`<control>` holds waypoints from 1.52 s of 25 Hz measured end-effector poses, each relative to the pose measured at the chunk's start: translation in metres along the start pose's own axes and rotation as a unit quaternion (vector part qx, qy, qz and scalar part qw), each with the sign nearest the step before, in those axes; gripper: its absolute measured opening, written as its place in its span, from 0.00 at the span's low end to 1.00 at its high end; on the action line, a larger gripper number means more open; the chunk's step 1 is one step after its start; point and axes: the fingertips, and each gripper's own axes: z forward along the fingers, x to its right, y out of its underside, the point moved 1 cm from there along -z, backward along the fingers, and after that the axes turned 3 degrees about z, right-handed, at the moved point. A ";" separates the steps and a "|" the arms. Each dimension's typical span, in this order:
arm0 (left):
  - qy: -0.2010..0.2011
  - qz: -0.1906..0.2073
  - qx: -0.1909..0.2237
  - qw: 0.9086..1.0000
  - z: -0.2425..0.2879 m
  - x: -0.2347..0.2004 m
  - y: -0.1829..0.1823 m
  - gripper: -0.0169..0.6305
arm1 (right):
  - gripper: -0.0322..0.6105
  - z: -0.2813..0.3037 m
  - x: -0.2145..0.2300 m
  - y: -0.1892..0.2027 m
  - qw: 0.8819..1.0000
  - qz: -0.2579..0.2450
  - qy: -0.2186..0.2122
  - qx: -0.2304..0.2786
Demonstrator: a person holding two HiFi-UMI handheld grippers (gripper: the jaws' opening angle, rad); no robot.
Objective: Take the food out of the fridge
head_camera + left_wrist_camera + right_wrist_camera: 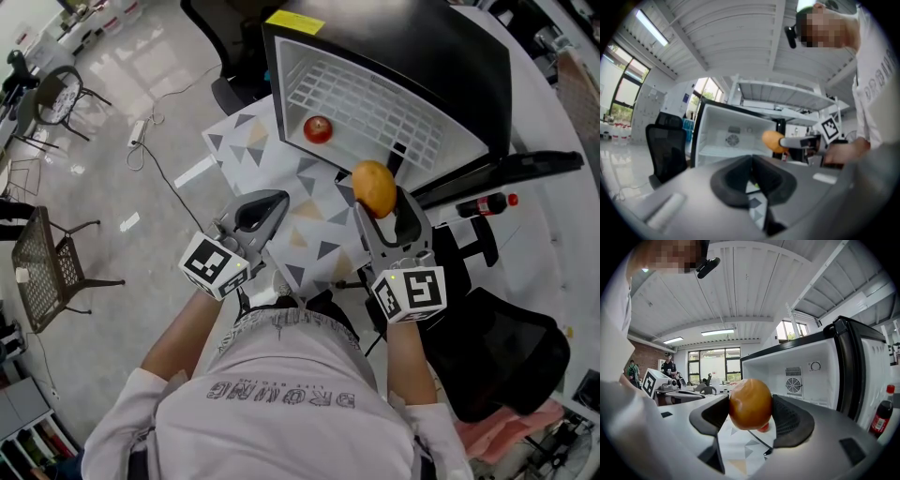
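Observation:
The small black fridge (441,56) stands open, its white inside (797,366) facing me. A red apple (318,129) lies on its wire shelf (375,103). My right gripper (377,195) is shut on an orange fruit (374,187), held in the air in front of the fridge mouth; the fruit (750,404) fills the gap between the jaws, and a bit of the red apple (763,428) peeks out below it. My left gripper (258,214) hovers over the table to the left, shut with nothing in it. From the left gripper view (751,161) the orange fruit (773,140) shows ahead.
The table wears a cloth with triangle patterns (309,225). The fridge door (511,169) swings out to the right, with a cola bottle (487,203) beside it. A black office chair (511,352) stands at my right, another chair (665,150) left of the fridge.

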 end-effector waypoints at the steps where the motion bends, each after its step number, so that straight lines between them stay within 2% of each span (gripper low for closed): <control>1: 0.001 0.000 0.000 1.000 0.002 0.000 0.000 0.04 | 0.48 0.000 0.001 0.001 1.000 0.000 0.000 -0.001; 30: 0.010 -0.002 -0.002 1.000 0.017 -0.008 -0.001 0.04 | 0.48 0.012 0.012 0.010 1.000 0.003 0.008 -0.021; 38: 0.005 -0.005 -0.002 1.000 0.015 -0.010 0.002 0.04 | 0.48 0.013 0.017 0.013 0.999 0.022 0.010 -0.021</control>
